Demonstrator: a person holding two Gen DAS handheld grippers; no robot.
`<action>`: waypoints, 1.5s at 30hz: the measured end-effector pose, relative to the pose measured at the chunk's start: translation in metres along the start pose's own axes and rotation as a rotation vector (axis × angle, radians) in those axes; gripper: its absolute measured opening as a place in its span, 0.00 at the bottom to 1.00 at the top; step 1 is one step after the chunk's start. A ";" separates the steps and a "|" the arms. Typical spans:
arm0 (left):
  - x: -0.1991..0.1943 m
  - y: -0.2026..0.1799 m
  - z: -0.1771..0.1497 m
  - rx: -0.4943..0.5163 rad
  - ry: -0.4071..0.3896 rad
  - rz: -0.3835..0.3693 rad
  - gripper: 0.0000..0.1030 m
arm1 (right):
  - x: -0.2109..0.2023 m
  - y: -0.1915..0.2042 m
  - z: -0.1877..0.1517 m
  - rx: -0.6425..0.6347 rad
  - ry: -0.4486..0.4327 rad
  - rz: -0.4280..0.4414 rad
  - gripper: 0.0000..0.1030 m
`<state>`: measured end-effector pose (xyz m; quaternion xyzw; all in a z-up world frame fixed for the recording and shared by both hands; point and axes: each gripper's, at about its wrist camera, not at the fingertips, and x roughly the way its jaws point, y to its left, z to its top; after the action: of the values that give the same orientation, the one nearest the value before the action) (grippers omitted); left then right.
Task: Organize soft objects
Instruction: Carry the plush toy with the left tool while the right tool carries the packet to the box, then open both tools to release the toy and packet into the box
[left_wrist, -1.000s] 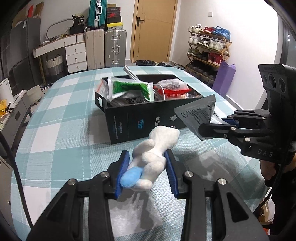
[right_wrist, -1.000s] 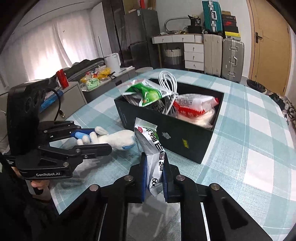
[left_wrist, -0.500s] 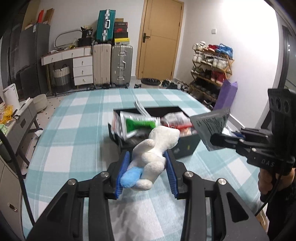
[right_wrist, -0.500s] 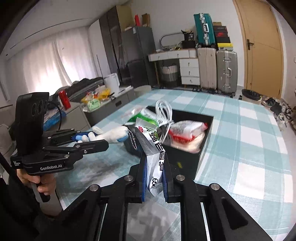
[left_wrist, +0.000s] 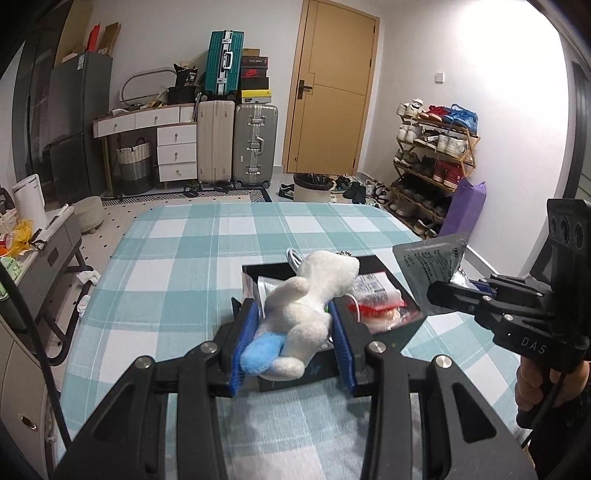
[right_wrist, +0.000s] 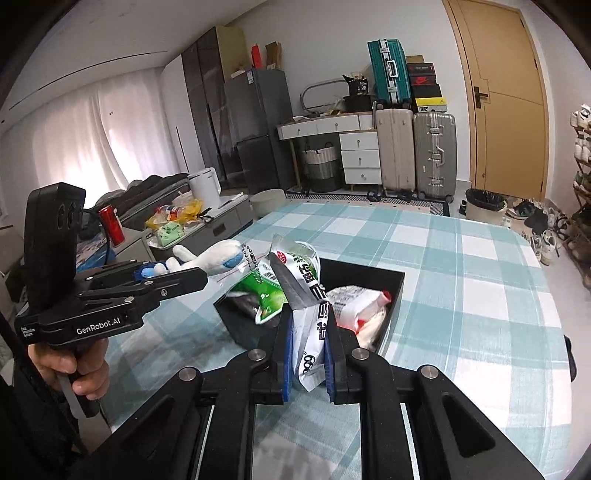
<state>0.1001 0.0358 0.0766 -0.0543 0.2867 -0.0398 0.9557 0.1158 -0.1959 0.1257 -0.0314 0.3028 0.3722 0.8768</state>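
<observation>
Both grippers loaded above the black box (left_wrist: 406, 326)

Left gripper (left_wrist: 293, 339) clamps the plush rabbit (left_wrist: 306, 306); right gripper (right_wrist: 308, 354) pinches a snack packet (right_wrist: 308, 325).

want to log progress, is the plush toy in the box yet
Not yet: the plush toy is held above the black box, clamped in the left claw.

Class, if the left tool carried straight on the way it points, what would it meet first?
Probably the open black box of snack packets, just beyond the white plush toy held by the left tool; depth is uncertain.
</observation>
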 end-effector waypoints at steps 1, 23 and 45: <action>0.003 0.001 0.002 0.002 -0.003 0.005 0.37 | 0.001 0.000 0.001 -0.002 0.000 -0.004 0.13; 0.052 -0.001 0.016 0.001 0.023 -0.003 0.37 | 0.055 -0.001 0.022 -0.102 0.044 -0.151 0.13; 0.074 -0.010 0.003 0.024 0.095 -0.022 0.39 | 0.069 -0.001 0.011 -0.084 0.062 -0.093 0.47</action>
<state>0.1629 0.0178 0.0398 -0.0440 0.3304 -0.0563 0.9411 0.1594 -0.1501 0.0959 -0.0939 0.3124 0.3422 0.8812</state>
